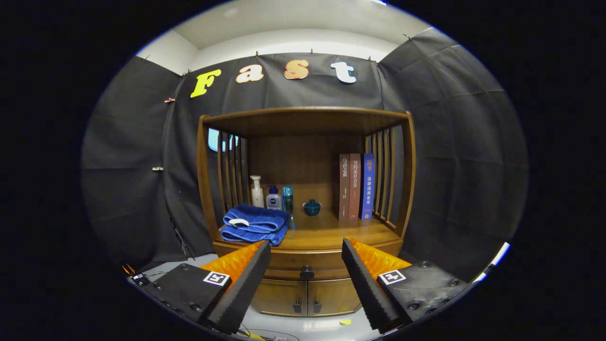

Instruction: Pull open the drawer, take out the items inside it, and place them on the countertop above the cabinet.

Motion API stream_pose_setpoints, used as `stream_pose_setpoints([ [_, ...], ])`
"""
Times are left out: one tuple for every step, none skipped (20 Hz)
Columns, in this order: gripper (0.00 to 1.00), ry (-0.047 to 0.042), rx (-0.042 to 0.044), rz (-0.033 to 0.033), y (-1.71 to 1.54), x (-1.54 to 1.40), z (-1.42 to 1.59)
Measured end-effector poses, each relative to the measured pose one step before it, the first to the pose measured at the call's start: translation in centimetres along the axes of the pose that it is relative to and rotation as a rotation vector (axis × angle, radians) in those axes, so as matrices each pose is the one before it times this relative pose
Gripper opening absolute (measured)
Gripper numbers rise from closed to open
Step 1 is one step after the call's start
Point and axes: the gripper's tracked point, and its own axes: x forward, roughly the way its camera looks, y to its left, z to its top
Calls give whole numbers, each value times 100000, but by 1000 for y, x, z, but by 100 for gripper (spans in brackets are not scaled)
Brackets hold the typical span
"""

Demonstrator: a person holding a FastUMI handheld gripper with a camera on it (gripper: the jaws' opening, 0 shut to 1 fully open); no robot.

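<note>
A wooden cabinet [397,189] stands ahead against the booth wall. Its drawer [307,263] is closed, with a dark round knob [307,273] at the front centre. The countertop [331,232] above the drawer lies under a slatted hutch. My gripper [306,248] is open, held some way short of the cabinet, and the knob shows between the fingers, a little below their tips. Nothing is held. What lies inside the drawer is hidden.
On the countertop lie a folded blue towel [255,223] at the left, three bottles [272,196] behind it, a small teal lidded bowl [312,207] in the middle, and three upright books [356,186] at the right. Two small doors [307,296] sit below the drawer.
</note>
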Motion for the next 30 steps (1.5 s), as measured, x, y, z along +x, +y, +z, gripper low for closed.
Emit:
stream_pose_setpoints([
  [98, 2198, 43, -33, 52, 976, -1011],
  [99, 2236, 241, 47, 35, 1051, -949],
  [98, 2452, 322, -122, 57, 955, -873],
  [98, 2228, 295, -119, 80, 1128, -1047],
  [99, 1778, 188, -34, -43, 1052, -932],
  [99, 1784, 87, -316, -168, 1164, -943],
  [99, 2049, 224, -207, -124, 1188, -829],
  [99, 1555, 624, 48, -98, 1079, -843],
  [99, 1886, 341, -137, -53, 1035, -778],
  [99, 2057, 17, -215, -50, 1169, -949],
  [99, 2144, -243, -109, -98, 1018, -876],
  [99, 2235, -229, 522, 122, 1003, -945],
  [98, 1751, -92, 167, -16, 1093, -689],
  [95, 1715, 112, 503, -106, 914, -821],
  [93, 1239, 338, 143, -295, 1014, -732],
  [92, 1370, 373, -238, -14, 884, -718],
  [91, 1669, 278, -246, -37, 682, -558],
  [91, 1600, 302, -320, -166, 738, -683],
  [91, 1460, 485, 388, 34, 749, -525],
  [91, 1104, -116, 520, 177, 521, -395],
  [82, 1130, -308, -370, -47, 468, -387],
  [79, 864, -280, -81, 14, 504, -400],
  [77, 845, -293, -575, -125, 473, -259],
  [77, 1048, -374, -1257, -298, -42, -360],
  [68, 79, 686, 812, 102, 764, -334],
  [59, -448, 483, 74, -117, -614, 433],
  [50, -54, -148, -224, -123, 73, -67],
  [47, 86, -291, -45, 53, 71, -26],
  [43, 90, 88, -42, -29, -226, 40],
  [35, 557, -273, -33, -25, 260, -63],
])
